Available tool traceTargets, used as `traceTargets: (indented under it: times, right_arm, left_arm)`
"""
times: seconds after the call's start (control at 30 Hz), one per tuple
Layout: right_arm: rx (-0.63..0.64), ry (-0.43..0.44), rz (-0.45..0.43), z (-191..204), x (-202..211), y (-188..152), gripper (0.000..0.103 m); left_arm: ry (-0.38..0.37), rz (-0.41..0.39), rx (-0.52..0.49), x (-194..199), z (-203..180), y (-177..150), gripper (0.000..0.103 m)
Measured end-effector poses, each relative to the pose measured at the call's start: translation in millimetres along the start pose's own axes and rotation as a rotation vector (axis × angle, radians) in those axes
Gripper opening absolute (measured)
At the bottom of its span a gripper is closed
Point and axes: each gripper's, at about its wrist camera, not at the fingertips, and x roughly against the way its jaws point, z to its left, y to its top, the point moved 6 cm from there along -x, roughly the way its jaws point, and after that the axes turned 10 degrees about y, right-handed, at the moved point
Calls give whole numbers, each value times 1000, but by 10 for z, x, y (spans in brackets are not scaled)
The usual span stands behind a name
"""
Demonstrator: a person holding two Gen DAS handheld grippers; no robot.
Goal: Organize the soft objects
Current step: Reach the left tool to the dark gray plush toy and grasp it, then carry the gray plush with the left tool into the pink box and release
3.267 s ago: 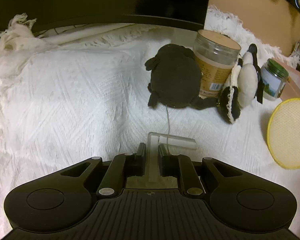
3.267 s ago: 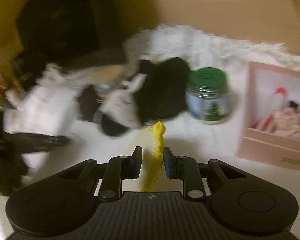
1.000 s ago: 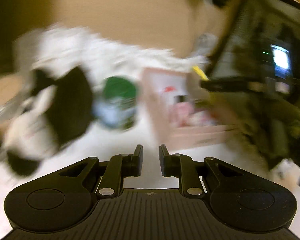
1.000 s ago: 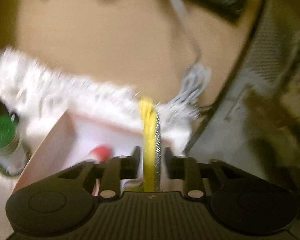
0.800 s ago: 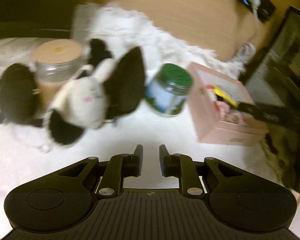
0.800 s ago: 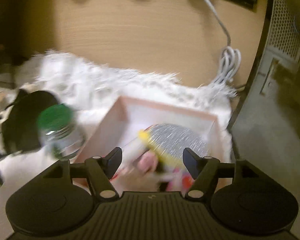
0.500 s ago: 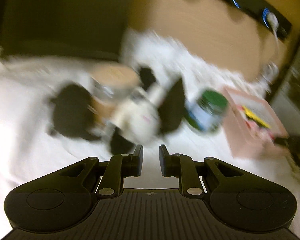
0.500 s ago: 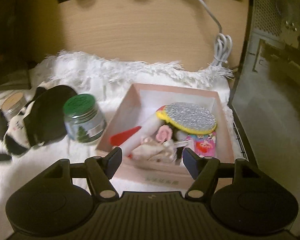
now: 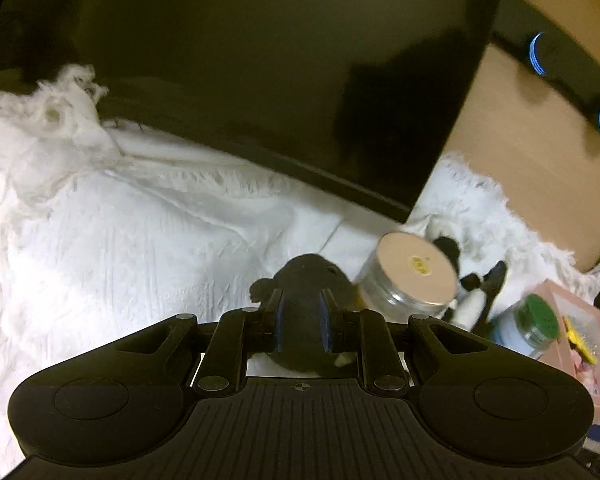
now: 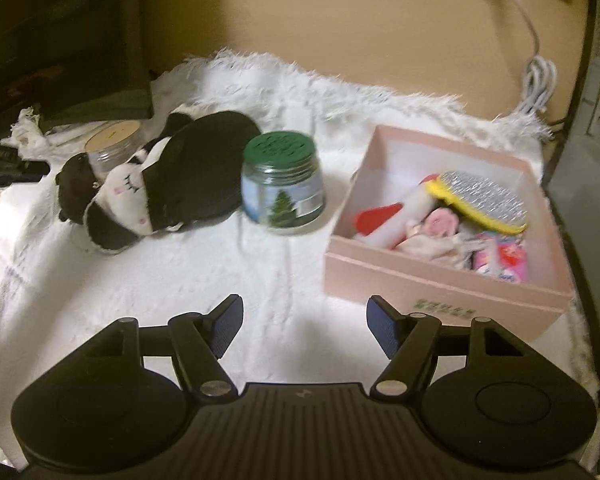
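My left gripper (image 9: 302,320) is shut on a small dark plush toy (image 9: 306,276), which fills the gap between the fingers and sits just over the white cloth. A black-and-white plush animal (image 10: 152,184) lies on the cloth; in the left wrist view only part of it (image 9: 474,300) shows behind a jar. My right gripper (image 10: 304,326) is open and empty above the cloth, in front of a pink box (image 10: 440,280). The box holds a yellow-rimmed silver pad (image 10: 484,196) and several small soft items.
A clear jar with a tan lid (image 9: 412,276) stands right beside the dark plush. A green-lidded jar (image 10: 282,184) stands between the black-and-white plush and the pink box. A dark monitor (image 9: 260,60) looms behind. A white cable (image 10: 536,84) hangs at the back right.
My left gripper swung left, closed in on the dark plush and shut on it. My right gripper released the yellow-rimmed pad into the pink box, opened wide and drew back.
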Motion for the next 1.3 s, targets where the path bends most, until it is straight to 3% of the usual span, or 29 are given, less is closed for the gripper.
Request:
traceTargets:
  times: [0.13, 0.23, 0.33, 0.47, 0.63, 0.73, 0.8, 0.9, 1.0, 1.13, 1.3]
  right_arm:
    - [-42, 26, 42, 48, -123, -80, 69]
    - [-44, 31, 72, 81, -204, -160, 69]
    - [-44, 29, 83, 111, -221, -227, 69]
    - [-46, 31, 98, 150, -235, -310, 69]
    - [-43, 23, 117, 205, -263, -409, 69]
    - [-29, 6, 125, 228, -285, -453, 69]
    - [-33, 7, 137, 230, -305, -474, 69]
    - [-38, 7, 146, 232, -330, -481, 69]
    - [-30, 5, 148, 245, -342, -466, 69]
    - [-14, 4, 132, 269, -315, -439, 69]
    - [-37, 4, 130, 244, -360, -407, 69]
  left_arm:
    - [-23, 73, -109, -230, -181, -84, 22]
    - [20, 31, -246, -301, -321, -131, 32]
    - [21, 25, -299, -377, -379, -85, 40]
    - [89, 5, -364, -481, -368, -3, 44]
    - [0, 58, -345, -507, -372, 28, 50]
    - [34, 45, -377, -602, -349, 72, 51]
    - [51, 56, -364, -686, -309, 130, 60]
    - [14, 143, -345, -803, -270, 113, 77]
    - [-48, 192, -368, -803, -248, -40, 74]
    - [-110, 173, -311, -770, -146, -163, 75]
    - [-98, 166, -241, -869, -141, -147, 75]
